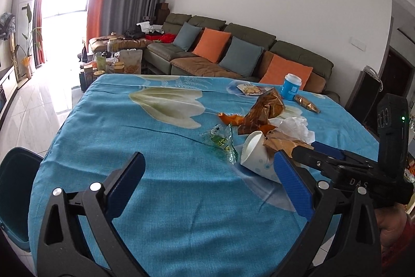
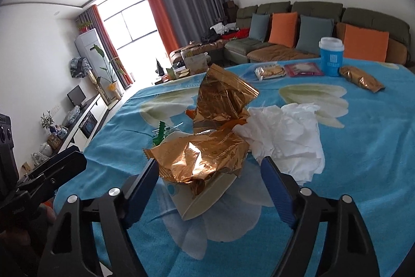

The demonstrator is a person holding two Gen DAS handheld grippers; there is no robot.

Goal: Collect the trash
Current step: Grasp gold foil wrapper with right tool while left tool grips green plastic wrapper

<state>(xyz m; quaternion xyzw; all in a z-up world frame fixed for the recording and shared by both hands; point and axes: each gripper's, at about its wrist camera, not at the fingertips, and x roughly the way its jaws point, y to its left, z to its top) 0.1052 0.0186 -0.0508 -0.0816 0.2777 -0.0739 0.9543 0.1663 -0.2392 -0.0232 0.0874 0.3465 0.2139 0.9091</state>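
A pile of trash lies on the blue flowered tablecloth [image 1: 155,173]: a tipped white paper cup [image 1: 255,157], gold foil wrappers [image 1: 267,108], crumpled white tissue [image 1: 295,129], a clear green wrapper [image 1: 220,140] and orange peel [image 1: 230,118]. My left gripper [image 1: 207,170] is open and empty, just left of the cup. My right gripper [image 2: 210,170] is open, its fingers on either side of a gold wrapper [image 2: 202,157] lying on the paper cup [image 2: 202,199], with the tissue [image 2: 285,136] beside it. The right gripper also shows in the left wrist view [image 1: 311,152].
A blue lidded cup [image 2: 330,56], a gold snack pack [image 2: 361,78], a pink packet [image 2: 303,69] and a biscuit pack [image 2: 269,72] sit at the table's far side. A teal bin [image 1: 15,196] stands at the table's left edge. A sofa with cushions [image 1: 233,51] stands behind.
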